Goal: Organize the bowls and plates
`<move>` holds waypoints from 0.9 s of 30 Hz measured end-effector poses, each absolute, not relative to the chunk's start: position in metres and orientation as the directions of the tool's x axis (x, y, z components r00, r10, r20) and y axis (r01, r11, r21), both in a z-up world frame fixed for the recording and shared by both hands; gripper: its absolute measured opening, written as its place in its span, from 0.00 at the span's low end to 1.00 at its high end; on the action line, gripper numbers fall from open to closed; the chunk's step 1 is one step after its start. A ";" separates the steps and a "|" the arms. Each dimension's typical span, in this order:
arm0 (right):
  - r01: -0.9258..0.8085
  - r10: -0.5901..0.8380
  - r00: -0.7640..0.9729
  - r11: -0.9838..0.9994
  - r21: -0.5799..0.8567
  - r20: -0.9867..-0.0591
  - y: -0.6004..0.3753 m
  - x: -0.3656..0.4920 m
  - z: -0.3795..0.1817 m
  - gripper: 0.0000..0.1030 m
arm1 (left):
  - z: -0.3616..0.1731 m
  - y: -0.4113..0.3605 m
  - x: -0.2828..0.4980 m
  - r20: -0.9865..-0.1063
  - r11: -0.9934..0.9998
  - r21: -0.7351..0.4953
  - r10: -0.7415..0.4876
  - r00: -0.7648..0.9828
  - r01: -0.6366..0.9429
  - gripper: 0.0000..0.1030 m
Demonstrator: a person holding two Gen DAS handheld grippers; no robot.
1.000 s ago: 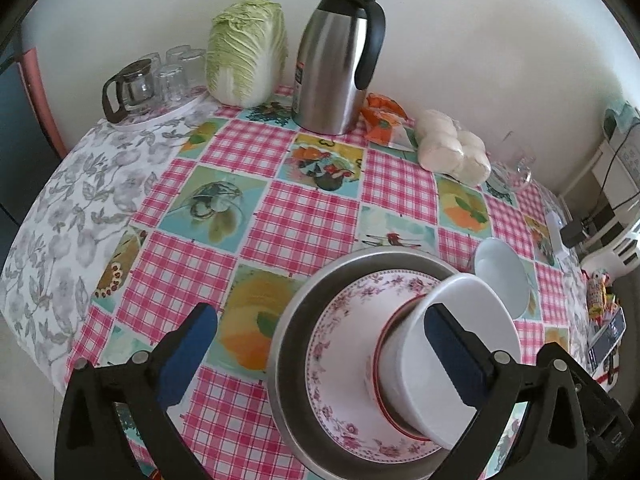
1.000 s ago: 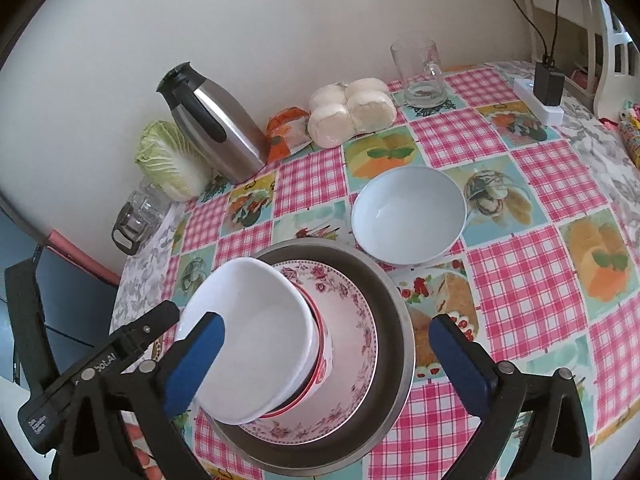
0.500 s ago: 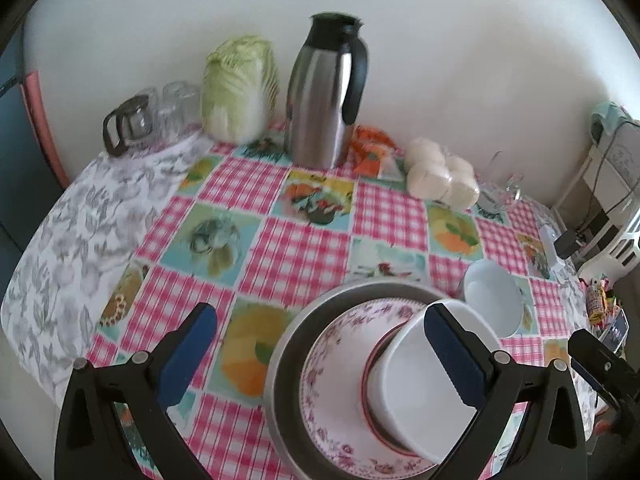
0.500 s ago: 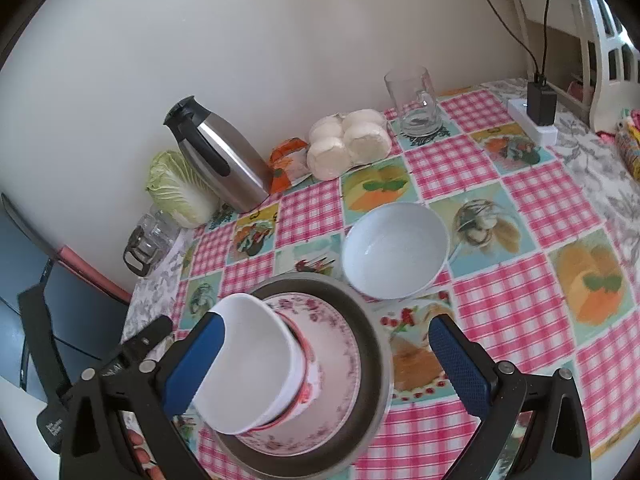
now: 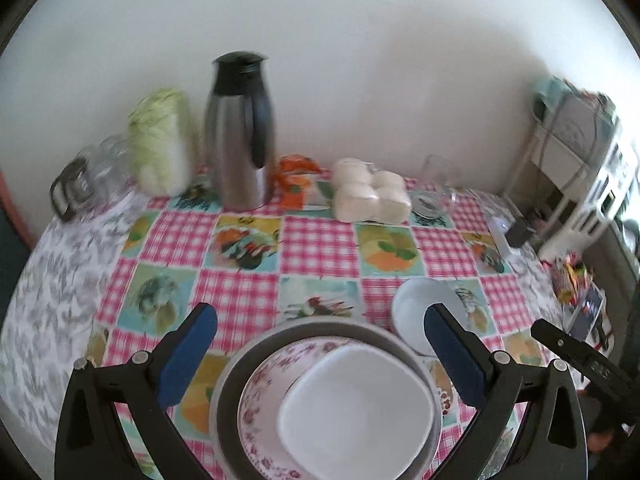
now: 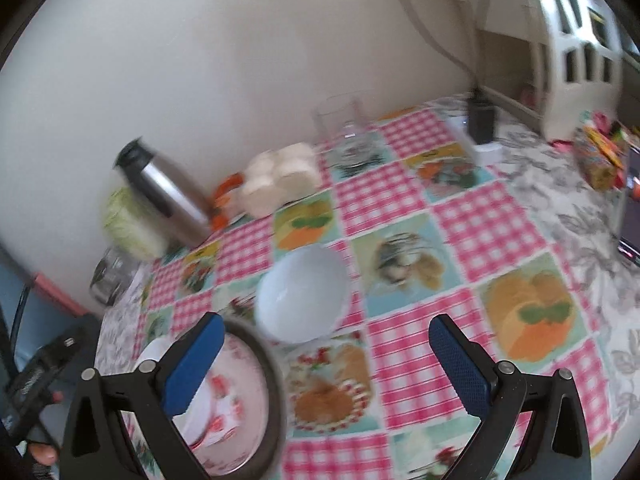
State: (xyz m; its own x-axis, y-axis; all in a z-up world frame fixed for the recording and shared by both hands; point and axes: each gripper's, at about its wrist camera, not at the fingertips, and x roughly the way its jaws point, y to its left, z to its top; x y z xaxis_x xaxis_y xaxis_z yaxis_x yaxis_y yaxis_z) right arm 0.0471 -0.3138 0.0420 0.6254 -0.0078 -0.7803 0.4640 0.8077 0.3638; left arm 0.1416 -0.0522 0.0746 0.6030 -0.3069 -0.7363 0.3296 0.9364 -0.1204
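Now the square bowl [image 5: 356, 408] apparently sits level on the floral plate [image 5: 264, 384], both grippers' jaws gaping, empty.

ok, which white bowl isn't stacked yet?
The round white bowl, standing alone on the tablecloth. The squarish bowl already sits on the floral plate.

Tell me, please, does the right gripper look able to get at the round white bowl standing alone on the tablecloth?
Probably yes: the right gripper is open and empty, and the round white bowl sits just ahead of its fingers with nothing between; only the metal basin borders it at the left.
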 end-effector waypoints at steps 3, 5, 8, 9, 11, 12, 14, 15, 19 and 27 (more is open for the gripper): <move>0.499 -0.005 0.631 0.768 0.401 -0.776 -0.333 0.043 0.034 1.00 | 0.087 -0.069 0.153 -0.750 0.936 -0.074 -0.280 0.599 0.344 1.00; 0.506 0.007 0.632 0.753 0.420 -0.775 -0.339 0.044 0.027 1.00 | 0.094 -0.082 0.161 -0.771 0.938 -0.050 -0.255 0.583 0.344 1.00; 0.502 0.019 0.621 0.758 0.417 -0.783 -0.341 0.050 0.018 1.00 | 0.097 -0.100 0.174 -0.807 0.930 -0.072 -0.267 0.526 0.362 1.00; 0.500 0.023 0.618 0.760 0.416 -0.786 -0.340 0.053 0.015 1.00 | 0.096 -0.105 0.179 -0.819 0.927 -0.079 -0.270 0.506 0.367 1.00; 0.496 0.041 0.611 0.759 0.422 -0.790 -0.339 0.057 0.009 1.00 | 0.090 -0.119 0.189 -0.852 0.924 -0.081 -0.259 0.456 0.374 1.00; 0.493 0.049 0.610 0.759 0.427 -0.791 -0.339 0.059 0.006 1.00 | 0.086 -0.125 0.192 -0.864 0.925 -0.069 -0.243 0.441 0.374 1.00; 0.493 0.055 0.603 0.758 0.426 -0.796 -0.338 0.063 -0.001 1.00 | 0.075 -0.140 0.199 -0.891 0.922 -0.044 -0.210 0.403 0.384 1.00; 0.494 0.056 0.598 0.760 0.423 -0.799 -0.337 0.065 -0.004 1.00 | 0.068 -0.147 0.204 -0.907 0.921 -0.051 -0.204 0.367 0.386 0.99; 0.496 0.068 0.583 0.759 0.421 -0.810 -0.335 0.071 -0.017 0.98 | 0.046 -0.164 0.217 -0.939 0.928 -0.049 -0.169 0.301 0.370 0.91; 0.513 0.110 0.557 0.734 0.445 -0.823 -0.333 0.082 -0.040 0.88 | 0.002 -0.196 0.234 -0.975 0.917 0.046 -0.046 0.219 0.396 0.84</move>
State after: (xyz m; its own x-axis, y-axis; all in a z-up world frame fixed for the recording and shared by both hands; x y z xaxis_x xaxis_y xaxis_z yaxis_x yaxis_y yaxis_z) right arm 0.0823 -0.3332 -0.0399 0.5574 0.1096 -0.8230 0.5128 0.7341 0.4451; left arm 0.2337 -0.1956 0.0021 0.2192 -0.0463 -0.9746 0.3961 0.9171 0.0455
